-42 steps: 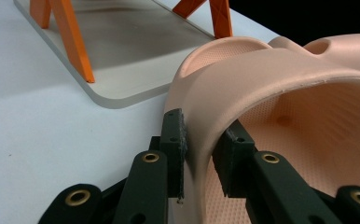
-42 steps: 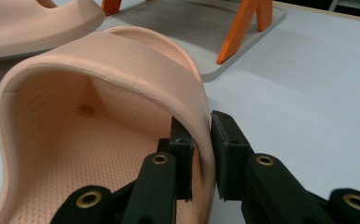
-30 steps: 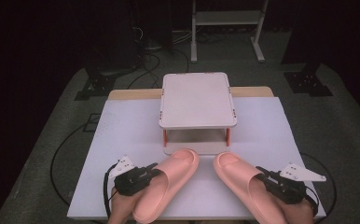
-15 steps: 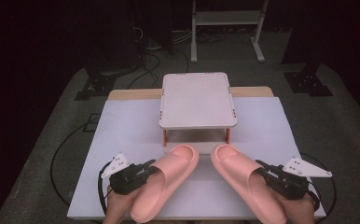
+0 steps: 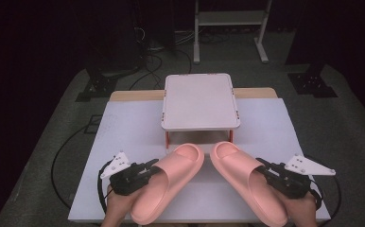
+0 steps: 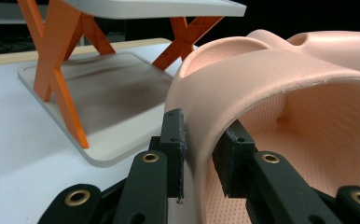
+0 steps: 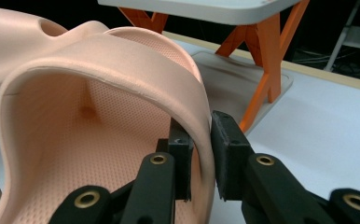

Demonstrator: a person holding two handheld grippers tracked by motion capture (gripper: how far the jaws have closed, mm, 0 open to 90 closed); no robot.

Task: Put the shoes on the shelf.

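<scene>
Two pink slide sandals hang just above the white table, toes pointing toward a small white rack. My left gripper is shut on the strap edge of the left sandal; in the left gripper view its pads pinch the strap wall of that left sandal. My right gripper is shut on the outer strap edge of the right sandal. The right gripper view has that right sandal pinched between its pads.
A two-level white rack with orange crossed legs stands mid-table, just past the sandal toes; its lower tray rests on the table. Cables trail off the table's near corners. A metal stand sits on the floor beyond.
Both sandals have risen off the table and moved a little toward the rack, each carried by its gripper. Both grips are unchanged.
</scene>
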